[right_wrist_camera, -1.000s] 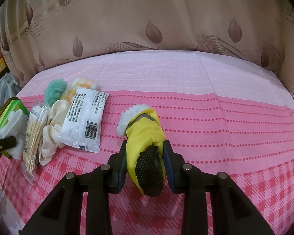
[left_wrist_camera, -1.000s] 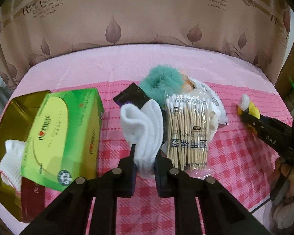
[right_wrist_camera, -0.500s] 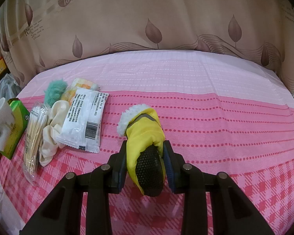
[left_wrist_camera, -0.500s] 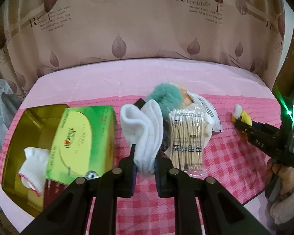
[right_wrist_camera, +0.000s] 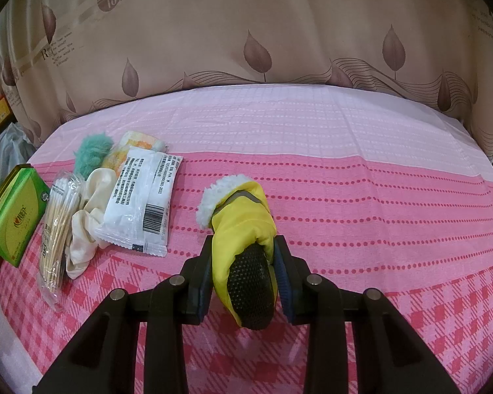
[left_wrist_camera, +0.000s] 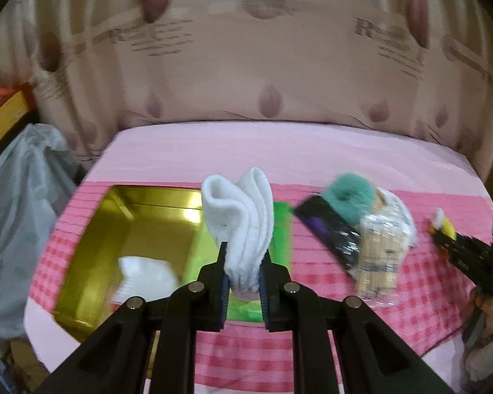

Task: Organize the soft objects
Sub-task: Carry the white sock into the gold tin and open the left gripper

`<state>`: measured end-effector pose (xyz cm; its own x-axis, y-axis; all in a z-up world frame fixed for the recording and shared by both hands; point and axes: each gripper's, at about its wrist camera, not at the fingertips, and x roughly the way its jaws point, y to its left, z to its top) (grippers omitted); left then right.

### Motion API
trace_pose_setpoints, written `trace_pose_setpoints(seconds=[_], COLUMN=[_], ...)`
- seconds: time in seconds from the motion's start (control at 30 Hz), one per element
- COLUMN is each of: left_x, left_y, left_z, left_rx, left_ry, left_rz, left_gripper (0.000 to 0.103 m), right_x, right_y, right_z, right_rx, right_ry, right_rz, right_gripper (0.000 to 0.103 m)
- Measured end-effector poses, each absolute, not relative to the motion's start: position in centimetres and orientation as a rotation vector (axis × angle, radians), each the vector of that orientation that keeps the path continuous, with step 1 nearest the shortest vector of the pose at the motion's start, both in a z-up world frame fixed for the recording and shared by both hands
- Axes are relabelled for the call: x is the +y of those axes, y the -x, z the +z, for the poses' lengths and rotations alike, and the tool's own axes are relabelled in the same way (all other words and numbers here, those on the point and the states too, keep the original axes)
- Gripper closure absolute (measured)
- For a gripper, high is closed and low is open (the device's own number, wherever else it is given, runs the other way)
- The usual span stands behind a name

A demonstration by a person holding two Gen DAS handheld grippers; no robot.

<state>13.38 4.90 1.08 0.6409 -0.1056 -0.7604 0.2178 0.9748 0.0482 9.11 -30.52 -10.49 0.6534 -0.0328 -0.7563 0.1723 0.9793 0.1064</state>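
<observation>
My left gripper (left_wrist_camera: 243, 279) is shut on a folded white sock (left_wrist_camera: 241, 216) and holds it in the air above the green tissue box (left_wrist_camera: 281, 229), beside the open gold box (left_wrist_camera: 138, 226). Another white sock (left_wrist_camera: 144, 279) lies inside the gold box. My right gripper (right_wrist_camera: 245, 272) is shut on a small yellow bootie (right_wrist_camera: 243, 229) with a white fleece cuff and black sole, low over the pink cloth. It also shows at the right edge of the left wrist view (left_wrist_camera: 443, 226).
A pile lies on the table: teal fluffy scrunchie (right_wrist_camera: 90, 154), cotton swab pack (right_wrist_camera: 57, 226), cream cloth (right_wrist_camera: 88, 216), white sealed packet (right_wrist_camera: 141, 203), a black packet (left_wrist_camera: 328, 236). The green tissue box (right_wrist_camera: 14, 216) stands left of them. A grey plastic bag (left_wrist_camera: 19, 203) hangs beyond the table's left edge.
My left gripper has lifted the white sock and swung left, from over the swab pack to beside the gold box. The right gripper with the bootie has stayed still.
</observation>
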Motion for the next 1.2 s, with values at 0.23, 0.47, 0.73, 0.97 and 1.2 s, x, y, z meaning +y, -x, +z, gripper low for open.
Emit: trace_pose_setpoints(seconds=[0.23, 0.47, 0.73, 0.97, 1.2], left_x=[10.8, 15.6, 18.6, 20.1, 21.4], left_y=[-14.8, -16.2, -17.1, -17.5, -17.5], left_z=[1.8, 0.6, -2.3, -3.6, -4.7], left_rx=[0.852, 0.893, 0.965, 0.997, 1.023], left_ry=[-0.13, -0.101, -0.094, -0.098, -0.091], left_rz=[-0.064, 0.027, 0.074, 0.101, 0.124], left_gripper=[0.088, 0.088, 0.088, 0.088, 0.088], right_x=[-30.5, -30.5, -30.5, -30.4, -30.7], right_y=[-9.1, -9.1, -9.2, -9.2, -9.4], right_z=[-10.5, -10.5, -10.5, -10.6, -10.8], right_rx=[0.852, 0.853, 0.854, 0.858, 0.865], right_ry=[-0.174, -0.168, -0.163, -0.161, -0.159], right_rz=[-0.117, -0.118, -0.118, -0.121, -0.124], right_gripper=[0.073, 0.073, 0.073, 0.072, 0.073])
